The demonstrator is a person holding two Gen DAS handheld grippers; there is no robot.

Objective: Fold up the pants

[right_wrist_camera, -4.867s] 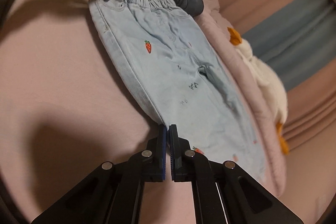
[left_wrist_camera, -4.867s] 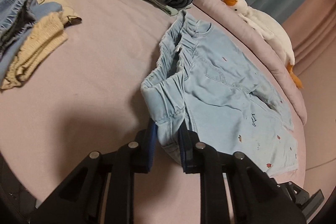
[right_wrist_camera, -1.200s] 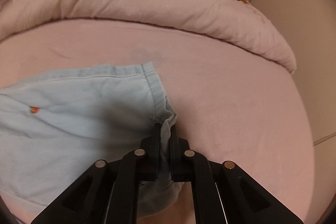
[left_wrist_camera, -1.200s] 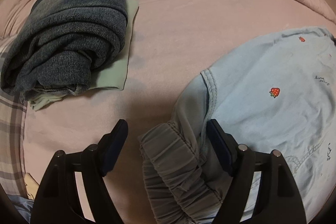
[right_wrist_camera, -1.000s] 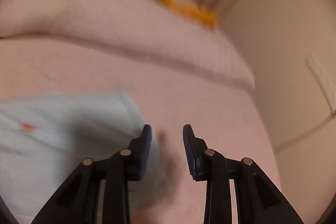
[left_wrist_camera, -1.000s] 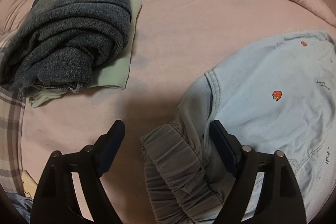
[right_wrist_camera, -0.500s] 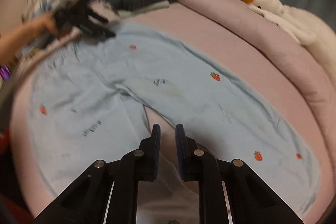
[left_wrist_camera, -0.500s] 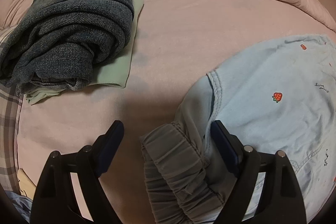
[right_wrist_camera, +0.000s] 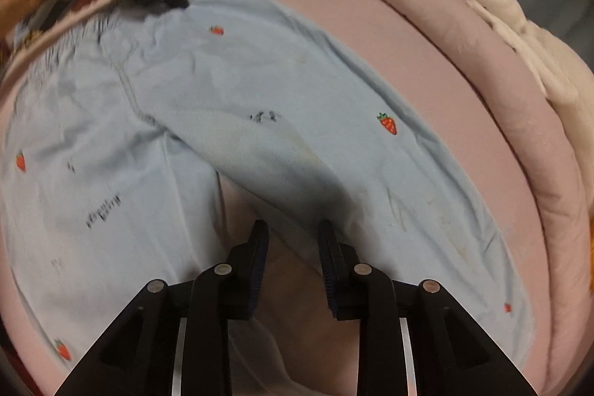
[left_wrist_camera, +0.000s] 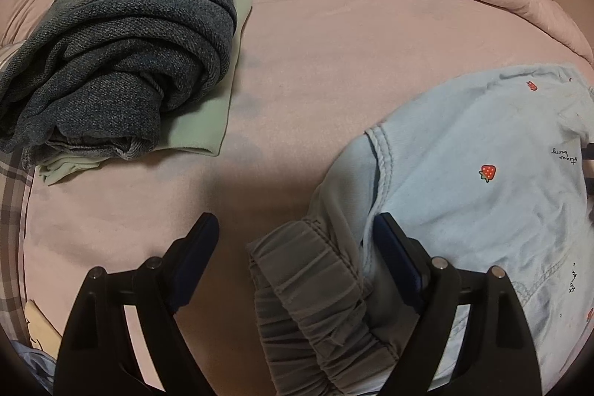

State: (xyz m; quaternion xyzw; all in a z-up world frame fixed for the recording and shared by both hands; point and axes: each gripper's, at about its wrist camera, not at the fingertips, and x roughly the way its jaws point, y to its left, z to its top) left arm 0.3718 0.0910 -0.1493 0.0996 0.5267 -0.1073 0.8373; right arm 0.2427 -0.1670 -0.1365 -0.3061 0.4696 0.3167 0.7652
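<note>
Tongs, left: left gripper (left_wrist_camera: 293, 240) released, jaws wide, straddling the gathered elastic waistband (left_wrist_camera: 315, 292) without pinching it. Waist corner sits between the pads, closer to the right one.
Tongs, right: right gripper (right_wrist_camera: 292, 244) released, jaws moderately apart, hovering over the crotch gap where bare sheet shows between the two legs. Right pad sits at the inner edge of the far leg; nothing is pinched.
Bed: pink sheet (left_wrist_camera: 315, 36) carries everything; rolled pink duvet (right_wrist_camera: 501, 69) runs along the far/right side.
Pants: light blue pants (right_wrist_camera: 230, 91) with strawberry print lie spread flat on the sheet, legs forked in a V. Waist far-left in the right wrist view, hems near and right.
Long axis: runs waistband to hems, roughly from the left gripper toward the right gripper and past it.
Key relation: judging by the layout, the next fold is leg over leg along that axis. Left gripper is nearer the waist corner; right gripper is nearer the far leg's inner seam. Each needs only a short reach and a close.
Jeans: folded dark jeans (left_wrist_camera: 122, 36) stacked on a pale green garment (left_wrist_camera: 208, 121), far-left, well apart from the pants.
Duck: white plush duck (right_wrist_camera: 519, 36) on the duvet, far right.
Risk: bunched waistband may pick up double-layered and skew the fold.
</note>
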